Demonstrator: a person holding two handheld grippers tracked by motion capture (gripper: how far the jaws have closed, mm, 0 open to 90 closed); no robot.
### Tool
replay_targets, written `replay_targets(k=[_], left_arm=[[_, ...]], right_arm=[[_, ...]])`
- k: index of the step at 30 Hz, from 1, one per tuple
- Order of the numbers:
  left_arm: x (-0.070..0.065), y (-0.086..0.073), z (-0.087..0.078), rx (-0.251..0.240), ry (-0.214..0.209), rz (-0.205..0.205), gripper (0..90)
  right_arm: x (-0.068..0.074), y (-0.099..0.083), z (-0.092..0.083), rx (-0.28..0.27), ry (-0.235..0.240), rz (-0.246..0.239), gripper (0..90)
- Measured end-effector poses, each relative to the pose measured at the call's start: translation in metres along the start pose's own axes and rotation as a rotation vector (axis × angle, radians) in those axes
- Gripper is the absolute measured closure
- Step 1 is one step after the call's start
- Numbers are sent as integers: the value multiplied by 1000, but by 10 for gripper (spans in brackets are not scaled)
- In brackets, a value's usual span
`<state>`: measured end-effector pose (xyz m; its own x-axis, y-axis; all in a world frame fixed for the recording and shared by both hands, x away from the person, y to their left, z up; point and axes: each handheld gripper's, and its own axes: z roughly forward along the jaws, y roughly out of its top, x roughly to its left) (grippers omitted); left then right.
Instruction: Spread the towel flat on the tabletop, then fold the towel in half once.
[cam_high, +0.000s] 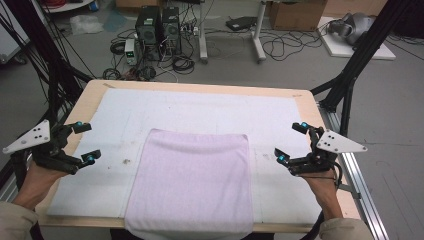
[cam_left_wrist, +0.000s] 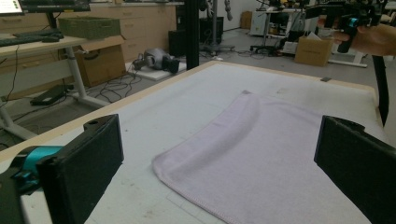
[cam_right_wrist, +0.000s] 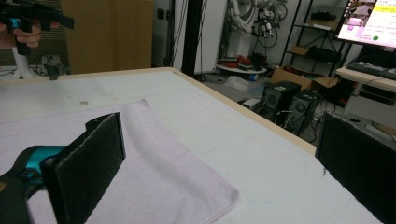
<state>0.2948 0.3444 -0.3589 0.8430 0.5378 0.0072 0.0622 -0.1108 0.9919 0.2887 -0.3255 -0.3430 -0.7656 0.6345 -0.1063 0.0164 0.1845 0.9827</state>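
Observation:
A pale lilac towel (cam_high: 192, 180) lies flat on the white mat (cam_high: 200, 107), with its near edge hanging over the table's front. My left gripper (cam_high: 87, 142) hovers at the table's left edge, clear of the towel, its jaws wide apart and holding nothing. My right gripper (cam_high: 290, 142) hovers to the right of the towel, also open and empty. The left gripper view looks across the towel (cam_left_wrist: 271, 154) between its own jaws (cam_left_wrist: 224, 144), with the other gripper (cam_left_wrist: 348, 18) far off. In the right gripper view, a towel corner (cam_right_wrist: 205, 196) lies below its jaws (cam_right_wrist: 224, 149).
The mat covers most of a wooden table (cam_high: 200, 85). Black frame struts (cam_high: 350, 75) stand at the table's left and right sides. Behind the table, two computer towers (cam_high: 157, 27), tangled cables and a cardboard box (cam_high: 295, 15) sit on the floor.

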Motion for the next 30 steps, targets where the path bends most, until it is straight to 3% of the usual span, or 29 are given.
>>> replay_targets(k=[12,17,25,30], left_arm=[[4,6,4,20,-6,14,17],[8,14,13,67,-21,30,17],[23,34,43,167,-53,53,17],[38,36,62,251,-44,31,18]], right_arm=[[-1,0,6,28,11,1,6],[-5,2,15,64,23,14,6],[-21,13,48,221,83,12,6],[-31,21,73,341,86,-37,6]])
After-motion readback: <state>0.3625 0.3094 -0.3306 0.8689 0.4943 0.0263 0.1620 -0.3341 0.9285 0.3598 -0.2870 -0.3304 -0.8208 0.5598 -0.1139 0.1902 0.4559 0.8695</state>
